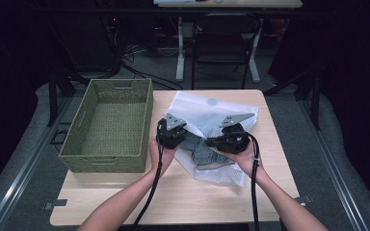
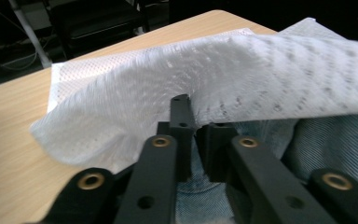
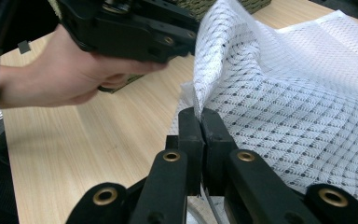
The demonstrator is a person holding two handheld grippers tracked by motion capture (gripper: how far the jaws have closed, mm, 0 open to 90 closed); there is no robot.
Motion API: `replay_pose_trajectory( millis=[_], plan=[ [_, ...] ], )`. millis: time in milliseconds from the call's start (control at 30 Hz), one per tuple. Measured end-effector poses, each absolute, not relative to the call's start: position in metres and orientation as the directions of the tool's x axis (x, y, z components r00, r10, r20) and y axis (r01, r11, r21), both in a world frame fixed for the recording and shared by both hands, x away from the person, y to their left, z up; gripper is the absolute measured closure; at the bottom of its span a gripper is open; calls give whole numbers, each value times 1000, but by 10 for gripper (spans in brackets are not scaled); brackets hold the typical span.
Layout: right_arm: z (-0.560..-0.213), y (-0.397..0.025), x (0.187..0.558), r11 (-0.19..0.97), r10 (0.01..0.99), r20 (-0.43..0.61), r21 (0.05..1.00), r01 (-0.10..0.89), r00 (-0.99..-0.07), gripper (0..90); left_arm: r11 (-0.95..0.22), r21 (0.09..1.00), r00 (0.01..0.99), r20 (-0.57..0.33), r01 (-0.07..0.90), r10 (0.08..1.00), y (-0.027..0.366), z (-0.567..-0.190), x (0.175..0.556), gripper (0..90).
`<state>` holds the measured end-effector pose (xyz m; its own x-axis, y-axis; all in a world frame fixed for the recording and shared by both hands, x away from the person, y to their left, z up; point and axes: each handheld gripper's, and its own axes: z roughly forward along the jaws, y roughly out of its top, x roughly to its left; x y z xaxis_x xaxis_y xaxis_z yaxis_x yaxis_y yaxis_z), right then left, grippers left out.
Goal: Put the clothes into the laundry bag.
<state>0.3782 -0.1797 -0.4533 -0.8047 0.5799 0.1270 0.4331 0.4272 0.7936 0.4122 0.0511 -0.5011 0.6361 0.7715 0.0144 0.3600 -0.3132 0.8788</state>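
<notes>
Both claws are working the mouth of the white mesh laundry bag (image 1: 207, 115), which is lying mid-tabletop toward the far edge, just right of the green woven rectangular basket (image 1: 111, 125) sitting on the left side of the wooden tabletop (image 1: 183, 202). Left claw (image 2: 196, 135) is clenched on the bag's upper mesh layer, lifting it off the blue-grey denim garment (image 2: 242, 140) inside. Right claw (image 3: 200, 128) is pinching a fold of mesh at the bag's edge, jaws fully closed on it; the left hand (image 3: 60, 74) is holding its gripper just above. In the high view the garment (image 1: 200, 147) is poking out of the bag mouth toward the near edge. Risks as I see them: mesh is thin and slippery, so either grip could be slipping out if the claws are pulling apart too hard; the mesh could also be snagging on jaw edges; and the garment may be dragging the whole bag toward the near edge instead of sliding free.
</notes>
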Motion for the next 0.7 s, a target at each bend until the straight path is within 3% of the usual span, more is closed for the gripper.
replay_pose_trajectory(
  millis=[100,700],
  plan=[
    [-452,-181,377,430,581,121,794,430,-805,885,-360,874,654,67,326,754,60,-493,400,882],
    [-445,-182,365,474,550,97,781,406,-829,885,-481,840,755,139,253,641,93,-473,339,876]
  ],
)
